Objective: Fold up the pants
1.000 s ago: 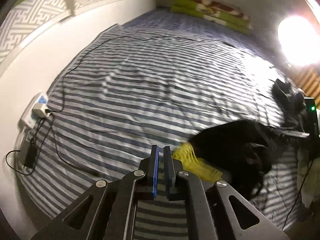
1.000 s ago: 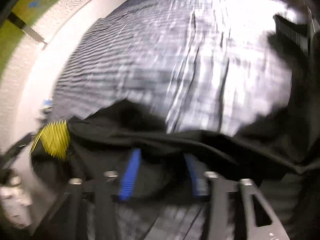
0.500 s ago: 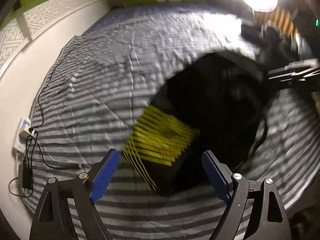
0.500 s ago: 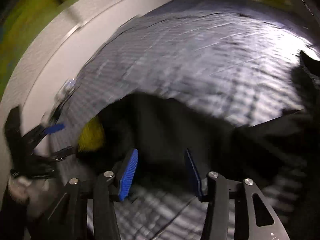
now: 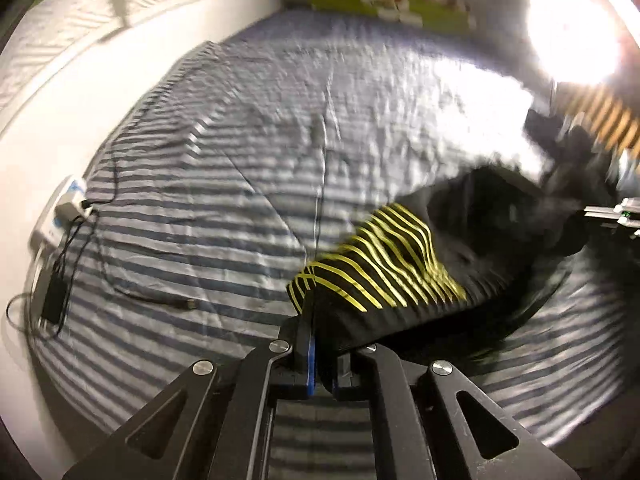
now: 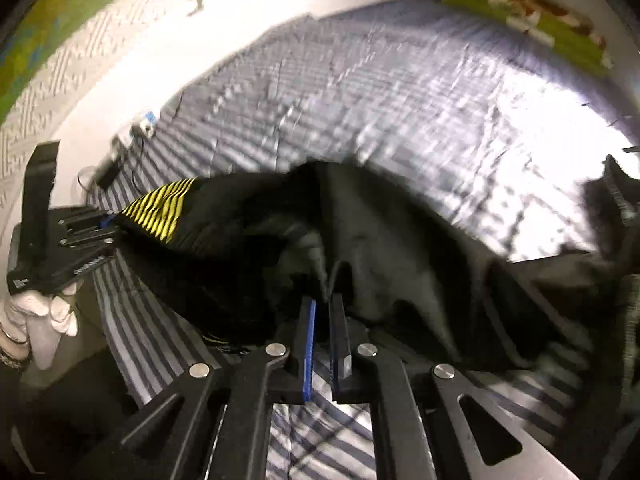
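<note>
Left wrist view: your left gripper (image 5: 320, 334) is clamped on the edge of the black pants (image 5: 492, 240), right at the yellow-striped patch (image 5: 384, 264); the cloth trails right over the striped bedsheet (image 5: 224, 168), a cable (image 5: 152, 300) lying to the left. Right wrist view: your right gripper (image 6: 323, 314) pinches a black fold of the pants (image 6: 400, 240), jaws nearly together. The left gripper (image 6: 86, 226) holds the striped end at far left, in your white-gloved hand (image 6: 44, 312). Pants hang stretched between both, over the bedsheet (image 6: 400, 112).

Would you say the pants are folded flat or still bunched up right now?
Bunched: the pants hang crumpled between the shut left gripper and right gripper.
</note>
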A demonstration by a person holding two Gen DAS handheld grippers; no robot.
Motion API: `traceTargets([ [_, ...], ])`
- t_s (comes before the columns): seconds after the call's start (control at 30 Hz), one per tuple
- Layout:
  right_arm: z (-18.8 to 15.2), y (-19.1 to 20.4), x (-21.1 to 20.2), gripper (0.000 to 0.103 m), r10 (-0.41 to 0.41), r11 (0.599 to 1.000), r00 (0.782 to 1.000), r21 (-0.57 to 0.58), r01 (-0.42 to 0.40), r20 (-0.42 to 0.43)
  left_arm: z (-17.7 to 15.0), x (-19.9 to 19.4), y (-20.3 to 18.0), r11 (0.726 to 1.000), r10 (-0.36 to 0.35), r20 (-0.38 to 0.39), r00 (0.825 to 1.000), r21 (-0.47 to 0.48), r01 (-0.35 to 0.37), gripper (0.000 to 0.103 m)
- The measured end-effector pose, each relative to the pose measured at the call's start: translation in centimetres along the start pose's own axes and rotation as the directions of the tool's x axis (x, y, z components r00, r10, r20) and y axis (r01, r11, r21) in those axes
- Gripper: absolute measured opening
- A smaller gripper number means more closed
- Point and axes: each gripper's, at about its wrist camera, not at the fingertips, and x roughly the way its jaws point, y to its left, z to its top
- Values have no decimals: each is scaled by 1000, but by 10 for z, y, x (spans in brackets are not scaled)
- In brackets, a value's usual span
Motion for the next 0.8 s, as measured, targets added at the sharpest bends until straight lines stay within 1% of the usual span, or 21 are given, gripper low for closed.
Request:
traceTargets([
  [0.07, 6, -1, -30, 4, -18, 1000, 998, -6, 18, 56, 8, -31, 9, 999, -42, 38, 998, -25, 43, 4],
  [0.1, 9, 1, -49, 4, -19, 1000, 996, -16, 21, 92, 9, -55, 10, 997, -69, 74, 995, -25, 71, 4],
  [0.13, 13, 4, -71, 3, -8, 999, 991, -37, 13, 130, 11, -71, 9, 997, -72, 94, 993, -11, 73, 5],
  [0.17, 16, 8, -84, 3, -13, 998, 988, -54, 21, 152, 13, -84, 6, 998, -70, 106, 992, 1, 70, 5],
  [0.23, 21, 17, -99, 3, -27, 995, 983, -86, 43, 182, 12, -103, 5, 995, -95, 102, 990, 3, 95, 5],
  [0.3, 30, 26, -98, 3, -43, 992, 980, -111, 66, 193, 10, -105, 5, 994, -105, 85, 991, 0, 105, 5],
  [0.37, 42, 32, -79, 3, -46, 991, 982, -117, 69, 184, 7, -94, 8, 998, -55, 65, 996, 3, 55, 4],
  [0.4, 46, 33, -69, 3, -49, 990, 983, -119, 71, 179, 5, -81, 12, 998, -53, 37, 998, -18, 54, 4],
  [0.43, 56, 34, -44, 3, -83, 987, 984, -120, 103, 157, 4, -65, 20, 997, -58, 6, 998, -46, 59, 4],
  [0.47, 60, 35, -30, 4, -105, 985, 985, -124, 122, 137, 3, -51, 26, 996, -55, -20, 998, -66, 54, 4],
  [0.5, 66, 37, -6, 5, -125, 982, 988, -129, 137, 93, 3, -35, 31, 996, -48, -48, 998, -84, 43, 4],
  [0.53, 70, 32, 20, 7, -146, 982, 989, -117, 148, 30, 1, -17, 37, 995, -39, -82, 996, -94, 31, 4],
  [0.57, 69, 25, 38, 9, -162, 983, 987, -86, 160, -22, -1, -2, 43, 994, -33, -112, 993, -108, 21, 4],
  [0.6, 67, 20, 45, 11, -163, 985, 986, -68, 159, -44, -5, 12, 48, 992, -38, -132, 991, -125, 21, 4],
  [0.63, 59, 15, 50, 16, -149, 988, 987, -34, 148, -66, -9, 20, 48, 992, -41, -140, 989, -127, 23, 4],
  [0.67, 53, 15, 50, 20, -136, 991, 988, -20, 135, -70, -14, 28, 49, 992, -44, -148, 988, -127, 25, 4],
  [0.73, 27, 18, 43, 43, -95, 995, 993, 2, 95, -74, -20, 41, 53, 990, -58, -160, 985, -135, 36, 4],
  [0.8, 2, 27, 42, 50, -60, 998, 994, -9, 60, -92, -24, 46, 55, 990, -64, -164, 984, -132, 42, 4],
])
